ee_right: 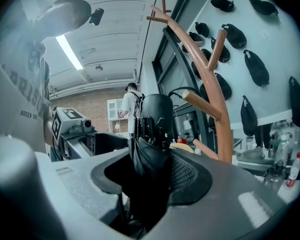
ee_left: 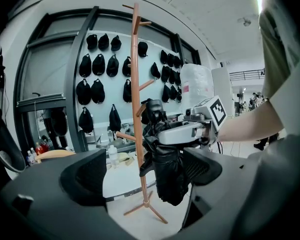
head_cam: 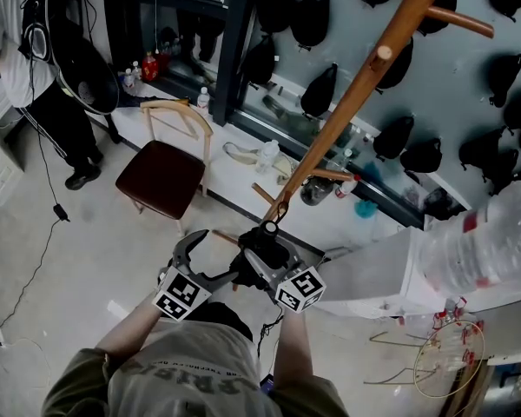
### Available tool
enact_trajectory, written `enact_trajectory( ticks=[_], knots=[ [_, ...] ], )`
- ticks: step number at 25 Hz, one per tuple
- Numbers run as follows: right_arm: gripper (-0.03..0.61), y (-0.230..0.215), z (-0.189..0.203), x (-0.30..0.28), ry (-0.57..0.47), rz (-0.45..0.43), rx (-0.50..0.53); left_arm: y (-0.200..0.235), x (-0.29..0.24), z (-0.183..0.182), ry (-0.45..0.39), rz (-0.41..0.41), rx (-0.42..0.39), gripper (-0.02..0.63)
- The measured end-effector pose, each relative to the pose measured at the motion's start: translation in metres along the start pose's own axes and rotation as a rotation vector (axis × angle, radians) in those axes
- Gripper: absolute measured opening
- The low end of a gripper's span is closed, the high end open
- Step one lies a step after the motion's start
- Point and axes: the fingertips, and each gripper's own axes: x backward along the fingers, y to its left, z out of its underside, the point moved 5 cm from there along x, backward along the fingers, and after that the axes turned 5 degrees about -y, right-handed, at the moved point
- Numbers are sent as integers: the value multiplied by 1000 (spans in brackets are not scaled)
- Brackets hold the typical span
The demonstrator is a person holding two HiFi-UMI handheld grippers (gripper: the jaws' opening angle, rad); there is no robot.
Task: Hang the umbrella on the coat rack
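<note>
The wooden coat rack (head_cam: 356, 94) rises slanted from just in front of my hands. My right gripper (head_cam: 262, 248) is shut on a folded black umbrella (head_cam: 267, 237) and holds it upright beside the pole. In the right gripper view the umbrella (ee_right: 152, 154) fills the closed jaws of the right gripper (ee_right: 152, 176), with the coat rack (ee_right: 210, 79) just to its right. From the left gripper view the umbrella (ee_left: 170, 174) hangs against the coat rack (ee_left: 136, 84), its top near a lower peg; I cannot tell whether its strap is hooked. My left gripper (head_cam: 219, 252) (ee_left: 142, 176) stands open and empty beside it.
A wooden chair (head_cam: 161, 168) stands left of the rack. A person (head_cam: 35, 68) stands at the far left. Black caps (head_cam: 317, 89) hang on the wall behind. A white table (head_cam: 373, 276) with a plastic jug (head_cam: 486, 241) is at right, a wire hoop (head_cam: 447, 354) below it.
</note>
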Motion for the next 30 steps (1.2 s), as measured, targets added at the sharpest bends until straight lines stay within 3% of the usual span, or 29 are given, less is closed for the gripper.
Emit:
enact_trajectory(
  ticks=[10, 30],
  knots=[
    [202, -19, 19, 4, 10, 87, -15, 1, -3, -10, -47, -6, -2, 462],
    [207, -65, 62, -13, 35, 434, 113, 31, -7, -18, -134, -74, -7, 460]
  ],
)
